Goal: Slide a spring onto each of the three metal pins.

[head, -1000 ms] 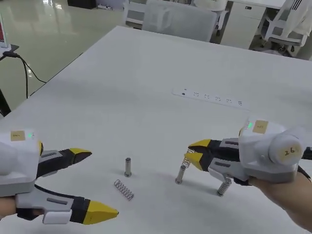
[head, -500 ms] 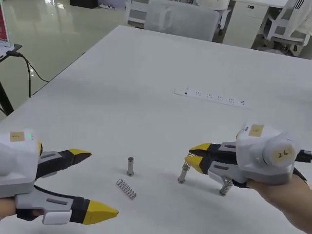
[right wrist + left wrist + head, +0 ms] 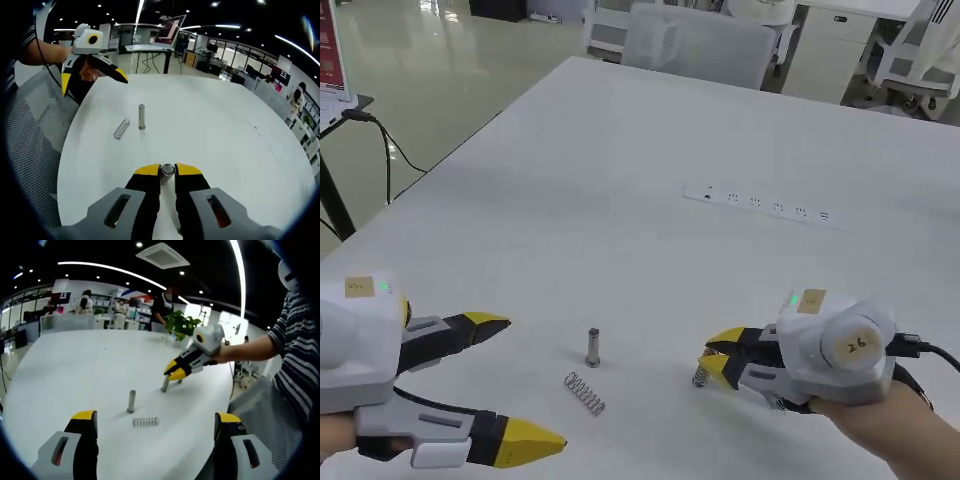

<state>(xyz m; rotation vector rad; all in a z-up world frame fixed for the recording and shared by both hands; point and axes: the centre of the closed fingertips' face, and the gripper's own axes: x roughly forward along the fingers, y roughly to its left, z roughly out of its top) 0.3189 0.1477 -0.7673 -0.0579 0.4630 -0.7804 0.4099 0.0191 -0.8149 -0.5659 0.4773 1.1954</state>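
- Right gripper (image 3: 713,354): fingers pinched on a spring (image 3: 167,170) atop a pin (image 3: 165,384).
- Left gripper (image 3: 510,380): fingers spread wide, holding nothing.
- Between them stands 1 bare pin (image 3: 593,346), with 1 loose spring (image 3: 585,392) lying just beside it.
- The right gripper view shows the gripped coil end-on.
- Power strip (image 3: 765,205) lies well apart, on the open worktop (image 3: 620,170).

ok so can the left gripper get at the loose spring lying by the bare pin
Probably yes. The left gripper is open, and the loose spring lies flat just ahead of its fingers with nothing between. The bare pin stands close beside it, and the right gripper is off to the side.
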